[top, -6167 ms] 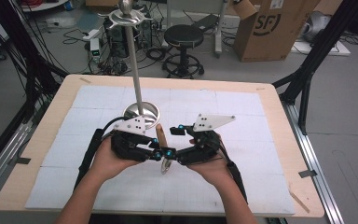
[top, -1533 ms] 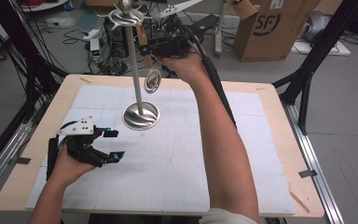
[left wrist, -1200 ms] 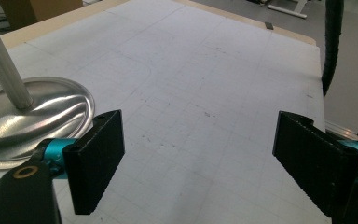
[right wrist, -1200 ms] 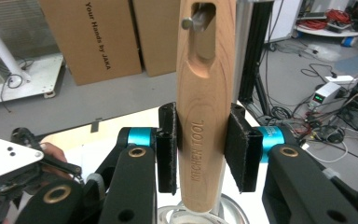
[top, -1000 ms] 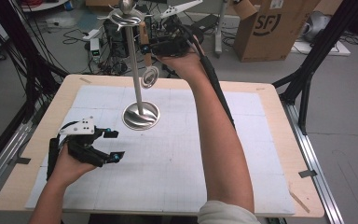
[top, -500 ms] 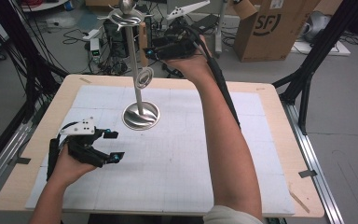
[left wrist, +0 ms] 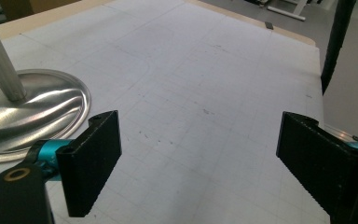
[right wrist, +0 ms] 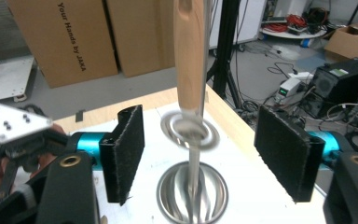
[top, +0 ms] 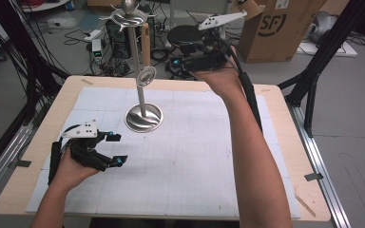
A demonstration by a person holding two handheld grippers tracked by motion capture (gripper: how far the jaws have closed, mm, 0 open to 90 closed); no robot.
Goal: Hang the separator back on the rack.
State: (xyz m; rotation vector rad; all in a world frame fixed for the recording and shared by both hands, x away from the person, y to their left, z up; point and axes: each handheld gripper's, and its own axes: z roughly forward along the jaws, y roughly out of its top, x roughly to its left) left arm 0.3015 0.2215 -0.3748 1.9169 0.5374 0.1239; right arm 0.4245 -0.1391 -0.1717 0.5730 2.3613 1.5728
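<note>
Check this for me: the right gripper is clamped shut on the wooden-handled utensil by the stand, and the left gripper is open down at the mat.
Not quite. The right gripper is open, not clamped. The right gripper view shows its jaws spread wide on either side of the wooden-handled utensil, gripping nothing. The left gripper is indeed open down at the mat.

Stand (top: 143,118) betw. right jaws: shiny polished metal; utensil (right wrist: 189,51) has smooth wood handle. Jaw pads: matt black, rough. Table (top: 275,102) edge: pale wood.
</note>
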